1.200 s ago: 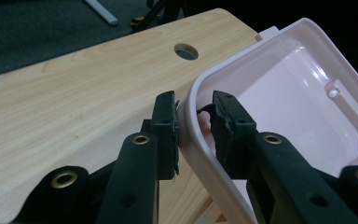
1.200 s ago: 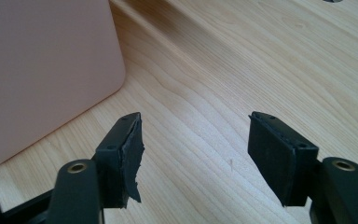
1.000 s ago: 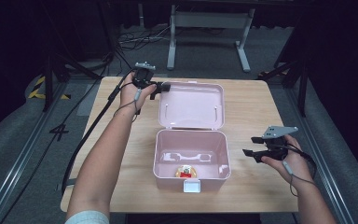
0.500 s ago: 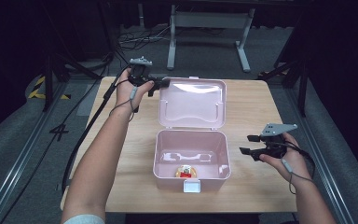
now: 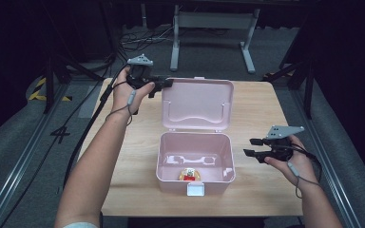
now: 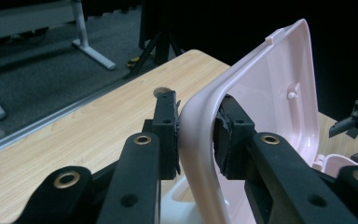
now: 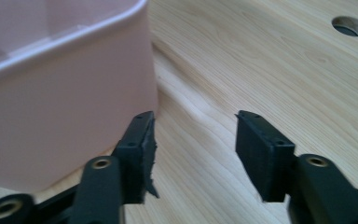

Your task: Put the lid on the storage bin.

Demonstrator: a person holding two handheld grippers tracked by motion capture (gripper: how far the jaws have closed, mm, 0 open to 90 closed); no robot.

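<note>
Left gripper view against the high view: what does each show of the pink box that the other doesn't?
The left gripper view alone shows the two black pads pressing the rim of the pink plastic lid between them. The high view alone shows the open pink plastic box with a small red and white toy inside, and the person's forearms. Both show the left tool, the raised lid, the right tool and the pale wooden table.

Smooth pink plastic on pale wood

The lid [image 6: 261, 88] looks glossy; the desk [image 7: 261, 70] shows matt grain; the fingers [image 7: 265, 154] look matt black.
</note>
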